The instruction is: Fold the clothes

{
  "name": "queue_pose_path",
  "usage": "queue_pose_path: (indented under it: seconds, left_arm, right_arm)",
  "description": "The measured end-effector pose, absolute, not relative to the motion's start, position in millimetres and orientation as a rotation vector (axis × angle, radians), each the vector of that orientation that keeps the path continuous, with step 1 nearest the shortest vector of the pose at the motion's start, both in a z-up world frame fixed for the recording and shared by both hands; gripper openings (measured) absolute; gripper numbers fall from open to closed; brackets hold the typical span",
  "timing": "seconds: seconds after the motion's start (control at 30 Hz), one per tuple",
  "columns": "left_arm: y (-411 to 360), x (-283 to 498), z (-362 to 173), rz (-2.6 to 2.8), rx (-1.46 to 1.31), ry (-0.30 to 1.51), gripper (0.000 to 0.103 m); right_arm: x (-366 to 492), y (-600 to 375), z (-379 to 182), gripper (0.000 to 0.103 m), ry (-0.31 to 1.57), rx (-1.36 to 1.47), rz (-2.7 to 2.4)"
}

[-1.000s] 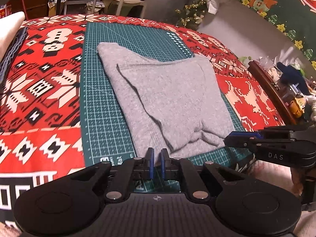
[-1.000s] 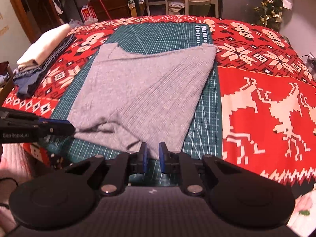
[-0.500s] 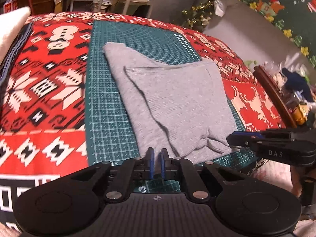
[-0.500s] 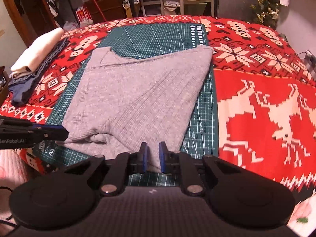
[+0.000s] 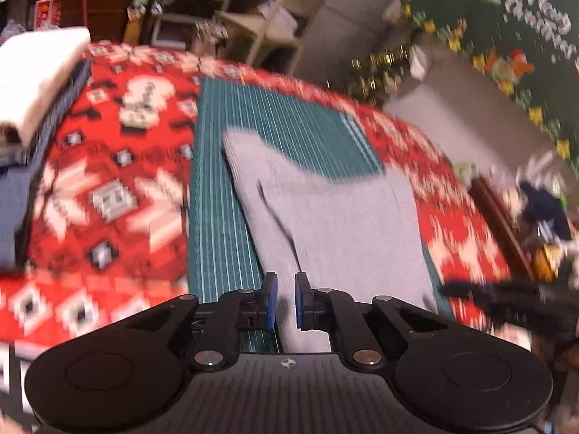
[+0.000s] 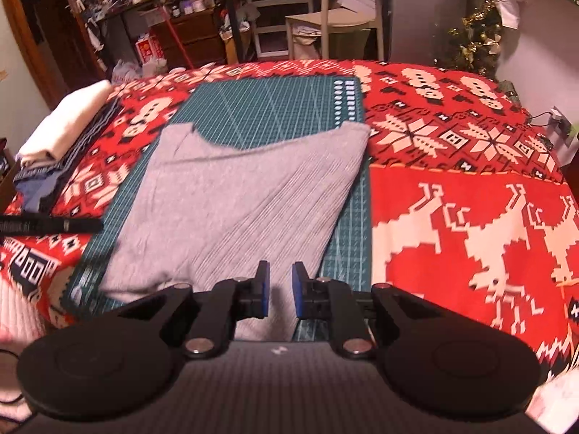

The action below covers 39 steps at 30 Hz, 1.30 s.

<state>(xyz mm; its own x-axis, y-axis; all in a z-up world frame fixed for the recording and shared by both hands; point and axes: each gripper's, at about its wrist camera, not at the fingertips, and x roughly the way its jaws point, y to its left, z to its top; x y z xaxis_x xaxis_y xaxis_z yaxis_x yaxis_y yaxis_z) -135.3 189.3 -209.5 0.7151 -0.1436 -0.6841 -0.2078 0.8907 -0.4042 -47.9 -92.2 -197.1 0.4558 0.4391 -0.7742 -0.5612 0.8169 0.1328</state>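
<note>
grey garment [image 6: 239, 195] folded, flat | left fingers [image 5: 270, 300] opening, unclamped | right fingers [image 6: 263, 291] apart, unclamped

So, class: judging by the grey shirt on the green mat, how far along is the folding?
Done: the grey knit shirt lies partly folded on the green cutting mat. In hand: its near edge sits between both grippers; the left gripper is opening. Left: more folds, then probably stacking with the folded clothes.

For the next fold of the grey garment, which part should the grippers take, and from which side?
Take the grey garment by its near hem, one gripper at each near corner, coming from the table's front edge. That hem lies closest, flat on the green cutting mat, with fabric already between the right gripper fingers. The left gripper is opening over it.
</note>
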Motion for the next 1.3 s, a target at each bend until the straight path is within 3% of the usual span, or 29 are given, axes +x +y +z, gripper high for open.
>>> queue_pose_path:
  seconds: [0.07, 0.1, 0.37, 0.57, 0.7, 1.3]
  left_arm:
    - [200, -119, -210, 0.051, -0.48, 0.743, 0.036]
    - [205, -111, -211, 0.058, -0.473, 0.724, 0.039]
    - [232, -77, -240, 0.027, -0.576, 0.773, 0.038]
    - [245, -71, -248, 0.017, -0.702, 0.74, 0.032]
    - [254, -65, -254, 0.024, -0.797, 0.739, 0.016]
    - [274, -76, -239, 0.173, -0.74, 0.68, 0.009]
  right_arm:
    - [-43, -93, -196, 0.015, 0.895, -0.143, 0.614]
    - [-42, -94, -196, 0.015, 0.891, -0.14, 0.611]
    - [-34, -98, -199, 0.015, 0.898, -0.118, 0.6]
    - [-25, -95, -203, 0.015, 0.912, -0.109, 0.606]
    - [-20, -91, -206, 0.015, 0.919, -0.103, 0.613]
    - [-6, -73, -205, 0.015, 0.915, -0.125, 0.615]
